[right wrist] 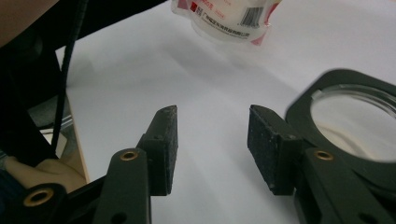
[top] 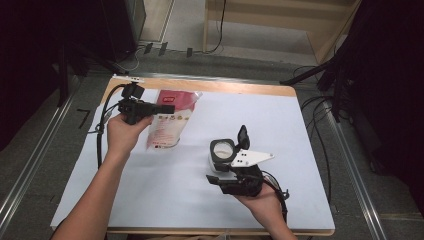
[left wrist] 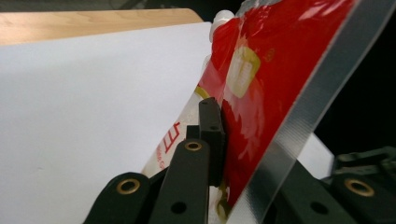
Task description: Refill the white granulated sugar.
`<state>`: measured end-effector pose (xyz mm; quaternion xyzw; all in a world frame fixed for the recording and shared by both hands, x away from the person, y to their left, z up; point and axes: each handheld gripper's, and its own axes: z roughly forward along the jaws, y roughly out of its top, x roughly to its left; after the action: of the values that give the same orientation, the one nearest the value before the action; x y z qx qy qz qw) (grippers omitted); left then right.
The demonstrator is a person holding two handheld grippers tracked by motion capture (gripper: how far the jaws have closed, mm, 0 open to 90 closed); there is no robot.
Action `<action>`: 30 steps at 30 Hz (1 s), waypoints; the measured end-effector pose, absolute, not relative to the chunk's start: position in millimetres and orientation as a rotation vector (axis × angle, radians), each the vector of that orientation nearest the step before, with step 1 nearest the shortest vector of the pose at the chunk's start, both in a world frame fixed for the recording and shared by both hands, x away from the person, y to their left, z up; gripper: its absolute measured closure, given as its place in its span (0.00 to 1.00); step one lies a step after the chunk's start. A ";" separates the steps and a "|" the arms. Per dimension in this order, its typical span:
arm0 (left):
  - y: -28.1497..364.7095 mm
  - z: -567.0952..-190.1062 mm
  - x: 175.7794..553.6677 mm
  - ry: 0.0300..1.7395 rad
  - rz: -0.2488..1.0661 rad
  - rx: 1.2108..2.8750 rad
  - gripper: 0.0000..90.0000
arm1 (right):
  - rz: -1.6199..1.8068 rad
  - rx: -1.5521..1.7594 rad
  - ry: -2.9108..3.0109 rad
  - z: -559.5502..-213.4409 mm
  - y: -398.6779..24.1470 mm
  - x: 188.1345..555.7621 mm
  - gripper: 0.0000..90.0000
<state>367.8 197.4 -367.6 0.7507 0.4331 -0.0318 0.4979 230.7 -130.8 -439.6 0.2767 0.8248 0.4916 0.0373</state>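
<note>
- The left gripper (top: 167,108) sits at the far left of the bench (top: 300,210), held level in the person's left hand (top: 122,132), jaws pointing toward the right of the high view.
- Its jaws are clamped on the red-and-white pouch (top: 172,117). In the left gripper view the pouch (left wrist: 261,93) is pinched between the pads, with its clear sealed edge running diagonally across the picture.
- The pouch is at the far left part of the bench, over the white sheet (top: 165,190). Its red top points toward the far edge and its white printed bottom toward the person. Whether the bottom touches the sheet cannot be determined.
- The right gripper (top: 240,145) is at the near centre of the bench, held in the person's right hand (top: 260,197), with a grey three-cornered plate on top.
- Its jaws stand partly open with nothing between them. In the right gripper view both pads (right wrist: 164,149) are bare and the white sheet shows through the gap.
- A round white container with a black flip lid (top: 222,150) stands just beside the right gripper. The lid is raised.
- In the right gripper view the container's black rim (right wrist: 327,93) lies just outside the right-hand jaw, and the pouch bottom (right wrist: 229,21), with its barcode, is well apart at the top.
</note>
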 end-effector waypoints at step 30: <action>230.0 -405.1 357.1 0.978 -0.043 1.862 0.87 | 1.411 0.929 2.529 -449.0 -145.8 244.7 0.60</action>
<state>357.1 230.0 -405.1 0.7685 0.4039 -0.0178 0.4959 244.7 -145.8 -449.0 0.3050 0.8305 0.4633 0.0504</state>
